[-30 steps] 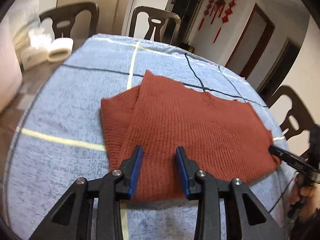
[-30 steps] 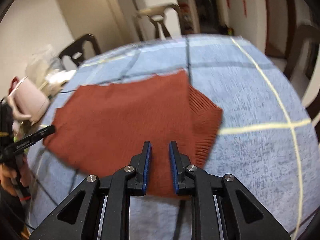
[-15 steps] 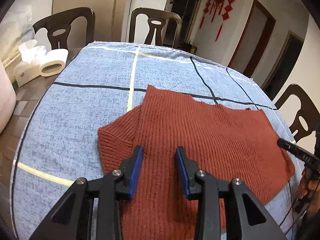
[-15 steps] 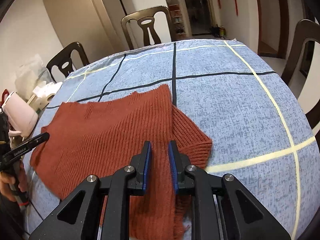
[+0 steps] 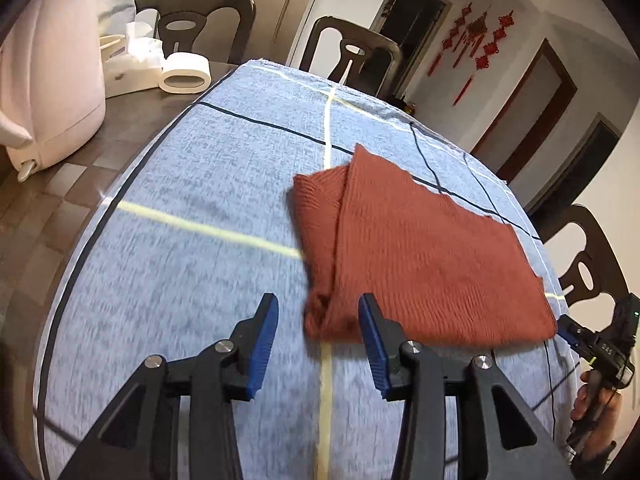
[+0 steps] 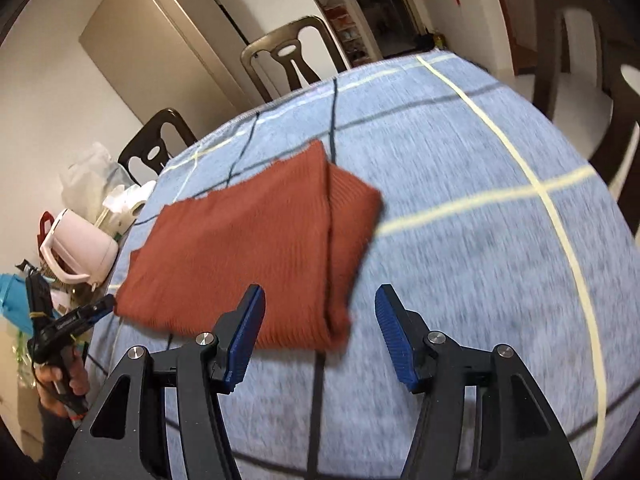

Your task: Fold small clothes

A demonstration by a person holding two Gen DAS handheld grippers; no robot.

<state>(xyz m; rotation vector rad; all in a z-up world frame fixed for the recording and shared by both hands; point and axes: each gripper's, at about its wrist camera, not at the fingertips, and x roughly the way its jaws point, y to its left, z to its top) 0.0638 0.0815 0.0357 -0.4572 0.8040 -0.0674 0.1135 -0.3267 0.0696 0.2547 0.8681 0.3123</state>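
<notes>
A rust-red knit garment lies folded flat on the blue checked tablecloth, with a ribbed flap showing along one side. My left gripper hovers at its near left corner. Its jaws are opening, and the corner sits just ahead of the blue pads, untouched. In the right wrist view the garment lies ahead. My right gripper is at its near right corner with jaws opening wide, and its pads stand clear of the cloth. Each gripper shows at the edge of the other's view, held by a hand.
A pale pink kettle, a tissue box and a white tape roll stand on the dark table left of the cloth. Dark chairs ring the table. The kettle and clutter sit at the left edge of the right wrist view.
Both grippers have drawn back off the garment toward its near corners. Their jaws have widened, the right much more than the left. The garment lies still.
</notes>
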